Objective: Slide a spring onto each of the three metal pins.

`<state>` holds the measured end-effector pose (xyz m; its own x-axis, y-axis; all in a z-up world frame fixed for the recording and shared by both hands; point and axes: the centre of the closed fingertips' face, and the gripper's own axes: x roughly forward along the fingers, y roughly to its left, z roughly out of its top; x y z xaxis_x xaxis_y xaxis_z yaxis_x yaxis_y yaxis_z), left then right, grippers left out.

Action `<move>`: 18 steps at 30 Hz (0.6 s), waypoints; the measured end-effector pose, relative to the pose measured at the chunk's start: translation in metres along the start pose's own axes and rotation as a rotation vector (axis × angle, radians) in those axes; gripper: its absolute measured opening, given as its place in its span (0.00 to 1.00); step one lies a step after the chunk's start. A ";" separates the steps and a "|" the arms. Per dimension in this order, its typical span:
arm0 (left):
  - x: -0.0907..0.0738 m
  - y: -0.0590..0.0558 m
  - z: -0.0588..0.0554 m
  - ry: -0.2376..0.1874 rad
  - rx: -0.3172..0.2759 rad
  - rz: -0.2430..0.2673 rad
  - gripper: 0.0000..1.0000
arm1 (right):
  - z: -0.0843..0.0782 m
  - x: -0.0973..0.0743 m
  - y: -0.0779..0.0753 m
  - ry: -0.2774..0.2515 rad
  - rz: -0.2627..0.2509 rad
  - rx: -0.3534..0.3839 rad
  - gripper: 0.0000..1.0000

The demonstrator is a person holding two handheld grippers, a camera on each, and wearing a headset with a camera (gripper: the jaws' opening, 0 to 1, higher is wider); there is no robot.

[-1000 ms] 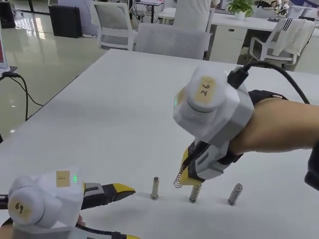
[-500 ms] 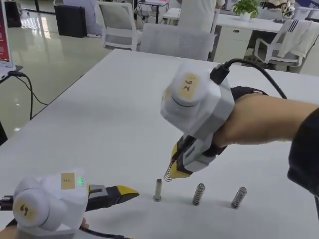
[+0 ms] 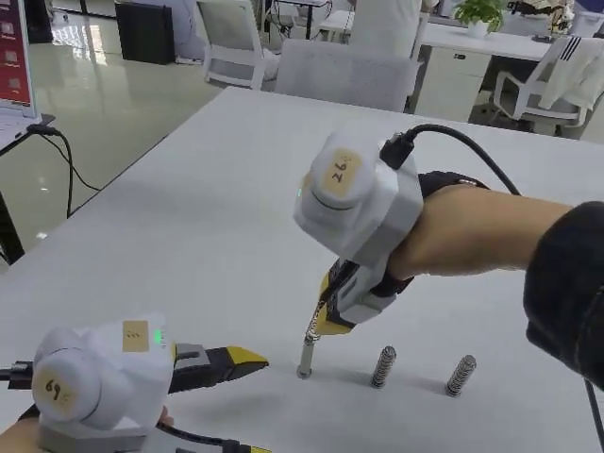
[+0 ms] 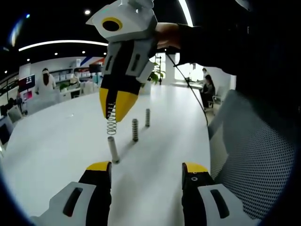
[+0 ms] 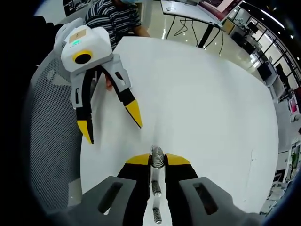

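While two of the three pins already wear springs, the third pin point(image 3: 306, 359) stands bare on the white table point(image 3: 217, 189), directly below the fingertips of the right gripper point(image 3: 318, 324). Those yellow fingers are closed on the last spring point(image 4: 111, 123), pinching its upper end so the coils hang down from between them. Seen from the left gripper view, its lower end sits right at the pin's top and roughly in line with it; whether the two touch is too fine to tell. Off to the right of these fingers, the middle spring point(image 3: 383, 366) and, beyond it, the end spring point(image 3: 461, 375) stand upright, each sleeved over its own pin. The left gripper point(image 4: 146, 167) lies low by the table with its fingers spread wide and holding nothing, the bare pin just ahead of its fingertips. By my reading the task is about two thirds done: what is left is to lower this spring over the pin and let go.
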<state>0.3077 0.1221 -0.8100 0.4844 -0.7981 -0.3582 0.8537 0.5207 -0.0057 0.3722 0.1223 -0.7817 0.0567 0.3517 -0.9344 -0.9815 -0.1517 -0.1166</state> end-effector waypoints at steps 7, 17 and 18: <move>-0.001 0.001 -0.001 0.000 0.001 0.001 0.55 | -0.001 0.004 -0.001 0.006 0.006 0.005 0.08; -0.002 0.002 -0.003 0.001 0.000 0.002 0.54 | -0.002 0.012 0.000 0.022 0.017 0.008 0.08; -0.002 0.001 -0.003 0.002 0.000 0.001 0.54 | -0.002 0.013 0.000 0.024 0.019 0.008 0.08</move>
<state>0.3071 0.1257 -0.8124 0.4852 -0.7970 -0.3596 0.8530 0.5218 -0.0055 0.3734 0.1253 -0.7944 0.0427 0.3265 -0.9442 -0.9839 -0.1507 -0.0966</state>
